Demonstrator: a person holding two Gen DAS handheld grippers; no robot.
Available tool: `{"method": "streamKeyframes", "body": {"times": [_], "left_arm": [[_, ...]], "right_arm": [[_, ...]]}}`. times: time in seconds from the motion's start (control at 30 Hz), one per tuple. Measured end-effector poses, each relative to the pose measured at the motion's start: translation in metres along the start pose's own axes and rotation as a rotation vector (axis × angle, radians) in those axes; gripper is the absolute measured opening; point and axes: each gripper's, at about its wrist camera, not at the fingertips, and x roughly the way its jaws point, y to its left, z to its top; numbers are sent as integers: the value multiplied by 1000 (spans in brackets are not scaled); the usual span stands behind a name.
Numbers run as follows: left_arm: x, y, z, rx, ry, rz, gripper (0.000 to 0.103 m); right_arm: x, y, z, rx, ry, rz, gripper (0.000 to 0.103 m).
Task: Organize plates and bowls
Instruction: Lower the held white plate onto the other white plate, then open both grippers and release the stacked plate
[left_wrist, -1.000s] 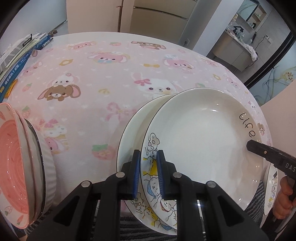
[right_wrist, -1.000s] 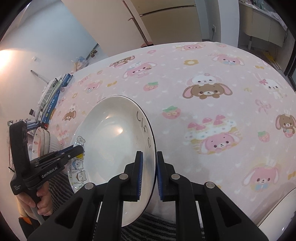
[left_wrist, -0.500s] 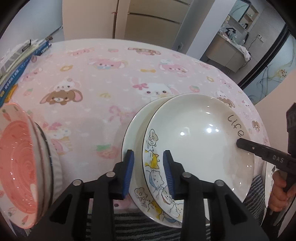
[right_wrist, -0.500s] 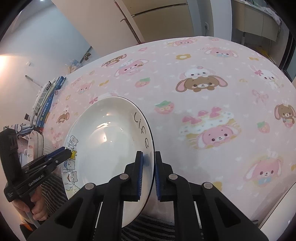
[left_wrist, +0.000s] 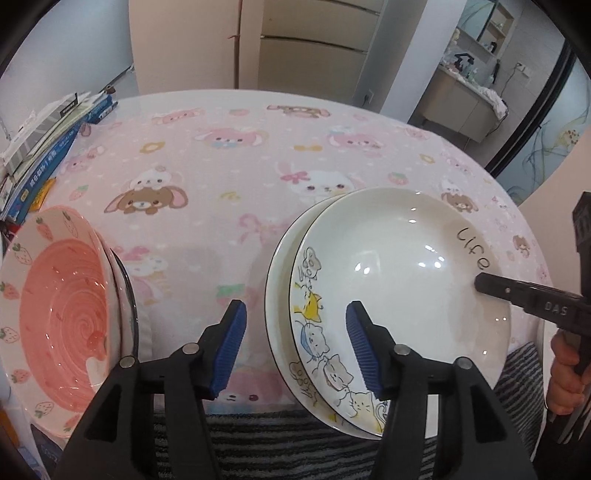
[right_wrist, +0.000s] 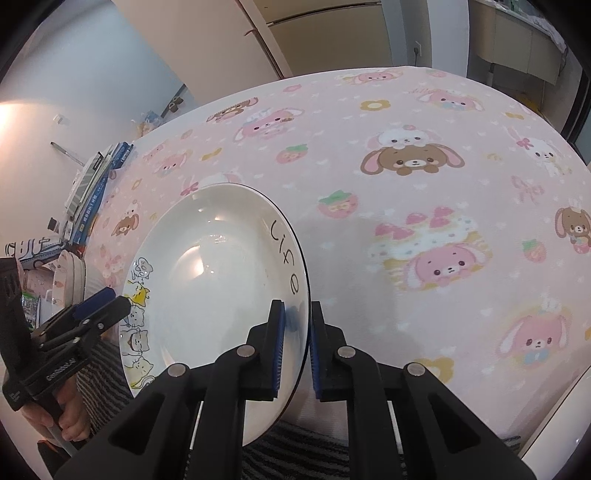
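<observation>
A white plate with cartoon cats and the word "Life" (left_wrist: 399, 277) lies tilted on a second white plate (left_wrist: 280, 280) at the table's near edge. My right gripper (right_wrist: 297, 317) is shut on the cat plate's (right_wrist: 207, 280) rim beside the lettering; its tip shows in the left wrist view (left_wrist: 480, 284). My left gripper (left_wrist: 295, 310) is opening. The plates' left rim stands between its blue pads (left_wrist: 232, 343), which do not touch it. The left gripper also appears in the right wrist view (right_wrist: 107, 302). A pink strawberry bowl (left_wrist: 59, 317) rests on stacked dishes (left_wrist: 125, 295) at the left.
A pink cartoon tablecloth (left_wrist: 258, 166) covers the round table. Books (left_wrist: 48, 147) are piled at its far left edge. A striped garment (left_wrist: 258, 435) lies along the near edge, and a hand (left_wrist: 565, 373) holds the right gripper's handle.
The left gripper's jaws, shut on the plates' rim a second ago, have spread apart and let go. The right gripper has stayed shut on the cat plate.
</observation>
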Motion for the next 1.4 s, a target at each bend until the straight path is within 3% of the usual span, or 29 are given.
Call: {"method": "streamKeyframes", "body": {"times": [0.17,0.27,0.33,0.4,0.47,0.67,0.8,1.2,1.3,1.4], "left_arm": [[12,-2,-5,23,34,15,47],[11,-5,-7,48,3,59,45],[13,-1,-6,26,28,13,45],[13,1,-6,17,25,17,45],[9,0,-7,29,2,40,46],[-14,-5,-6,30,-49,-12,56],[-36,-15,-6,63,-115,17,60],[-91,-62,-22,123,-223,-86,63],[-104,-87,-25,180,-238,-107,65],[-112,-110,-25,216,-219,-191,69]], "right_arm": [[9,5,-3,-19,17,-3,13],[9,8,-3,-26,13,-15,13],[9,7,-3,-29,17,-7,13],[10,5,-2,-27,22,0,13],[10,5,-1,-25,26,2,14],[2,7,-4,-50,18,8,17],[-24,-1,-8,-49,-22,40,17],[-136,-60,-52,52,-202,142,22],[-168,-81,-65,77,-267,108,26],[-193,-100,-81,91,-300,76,27]]}}
